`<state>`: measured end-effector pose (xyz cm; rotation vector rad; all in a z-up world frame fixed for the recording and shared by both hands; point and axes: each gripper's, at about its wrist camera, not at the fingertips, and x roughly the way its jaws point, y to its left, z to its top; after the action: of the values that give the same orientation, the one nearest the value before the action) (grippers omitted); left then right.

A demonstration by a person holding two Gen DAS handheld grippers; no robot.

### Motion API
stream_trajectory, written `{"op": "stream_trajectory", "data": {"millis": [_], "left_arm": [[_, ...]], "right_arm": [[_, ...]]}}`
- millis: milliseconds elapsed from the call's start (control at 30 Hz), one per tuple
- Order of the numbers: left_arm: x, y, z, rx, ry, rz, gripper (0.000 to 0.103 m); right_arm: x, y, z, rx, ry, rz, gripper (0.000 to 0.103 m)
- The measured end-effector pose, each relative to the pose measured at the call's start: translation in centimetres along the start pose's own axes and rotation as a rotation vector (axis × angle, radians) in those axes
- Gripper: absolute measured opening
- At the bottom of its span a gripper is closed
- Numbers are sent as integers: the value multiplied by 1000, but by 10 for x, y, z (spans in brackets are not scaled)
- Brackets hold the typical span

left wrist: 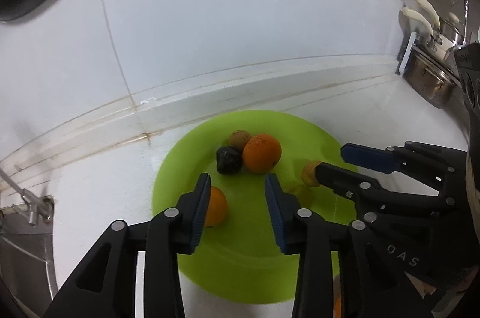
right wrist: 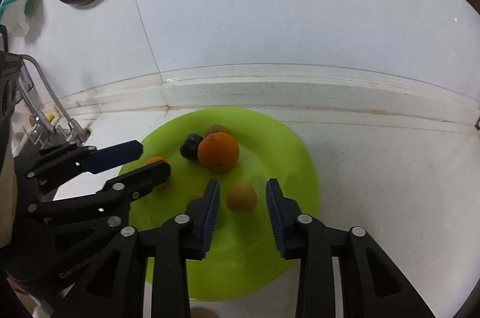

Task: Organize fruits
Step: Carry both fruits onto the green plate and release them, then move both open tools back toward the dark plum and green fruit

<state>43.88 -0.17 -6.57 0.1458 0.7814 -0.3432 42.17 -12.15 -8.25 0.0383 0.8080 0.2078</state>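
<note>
Both of our claws hang over one green plate (left wrist: 240, 282) on the white desk (left wrist: 99, 183), and both stand spread with nothing between the pads. From the left wrist view, our left claw (left wrist: 237, 186) frames bare plate, with a small orange (left wrist: 216, 207) just behind its left finger. Our right claw (right wrist: 241, 193) frames a small tan fruit (right wrist: 241, 198) that lies on the plate between its fingers, apart from both pads. We count five fruits on the plate in all: two oranges, one big (right wrist: 218, 151) and one small, one dark fruit (right wrist: 190, 146), one brownish fruit (left wrist: 238, 138), and the tan one. Three of them cluster toward the plate's far side, the big orange touching the dark fruit, the brownish one just behind the pair. The small orange sits alone near the plate's left edge; the tan fruit sits alone toward the right. Beyond the plate we see a tiled wall (right wrist: 270, 18), one faucet (right wrist: 51, 96) to the left, and one steel pot (left wrist: 429, 78) to the right.
</note>
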Motion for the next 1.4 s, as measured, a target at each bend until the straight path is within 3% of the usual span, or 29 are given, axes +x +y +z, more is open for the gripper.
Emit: {"op": "stream_trajectory", "data": {"millis": [267,333,467,533,867,1133,1400], "left_arm": [[-46,0,-6,-52,-53,22,53],[-65,-4,-7,-66,-88,27,62],[-96,-15,-12,-63,-136,69,69],[-110,-20,-17,-77,-156,71,74],[-163,-45,-47,-116,-199,93,88],[-174,-64,-78,-176,-169,59,89],[-171,-83,-105,-206,-157,103,89]], "right_arm": [[-38,0,-5,-3,-56,-9,36],[-54,2,-8,-5,-79,-9,40],[-84,6,-14,-18,-119,0,41],[-99,8,-19,-20,-141,4,47],[-158,10,-48,-33,-205,6,52],[-184,4,-73,-38,-227,-13,52],[-196,-7,-100,-46,-227,-52,52]]}}
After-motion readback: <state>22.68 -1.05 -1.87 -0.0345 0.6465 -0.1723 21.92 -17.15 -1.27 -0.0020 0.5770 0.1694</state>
